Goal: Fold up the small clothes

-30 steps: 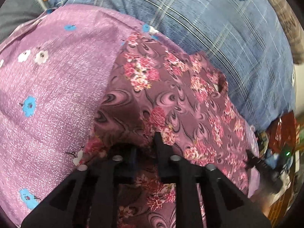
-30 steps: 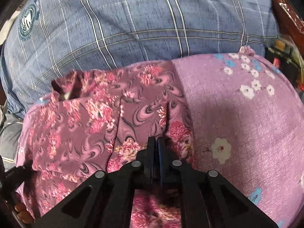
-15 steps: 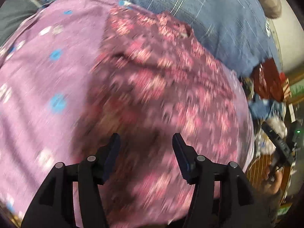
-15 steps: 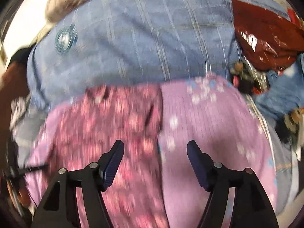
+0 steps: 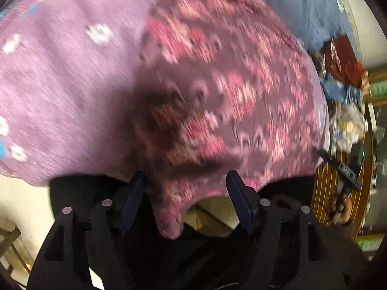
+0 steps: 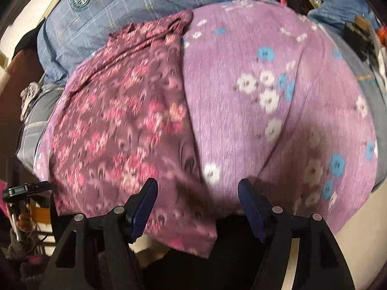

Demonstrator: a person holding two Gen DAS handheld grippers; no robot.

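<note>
A small maroon garment with pink flowers point(image 5: 217, 91) lies folded on a lilac flowered cloth point(image 5: 60, 84), its near corner hanging over the front edge. In the right wrist view the garment point(image 6: 121, 125) is on the left and the lilac cloth point(image 6: 266, 96) on the right. My left gripper point(image 5: 186, 186) is open and empty, raised above the garment's near edge. My right gripper point(image 6: 198, 193) is open and empty, raised over the line between garment and cloth. Both views are blurred by motion.
A blue checked cloth point(image 6: 121, 7) lies behind the lilac one. Clutter and a wooden stand point(image 5: 343, 169) are at the right of the left wrist view. A dark lap and pale floor point(image 5: 19, 205) lie below the front edge.
Both grippers held the garment's fold a second ago. They have let go, opened wide and pulled back toward the front edge. The garment stays on the cloth.
</note>
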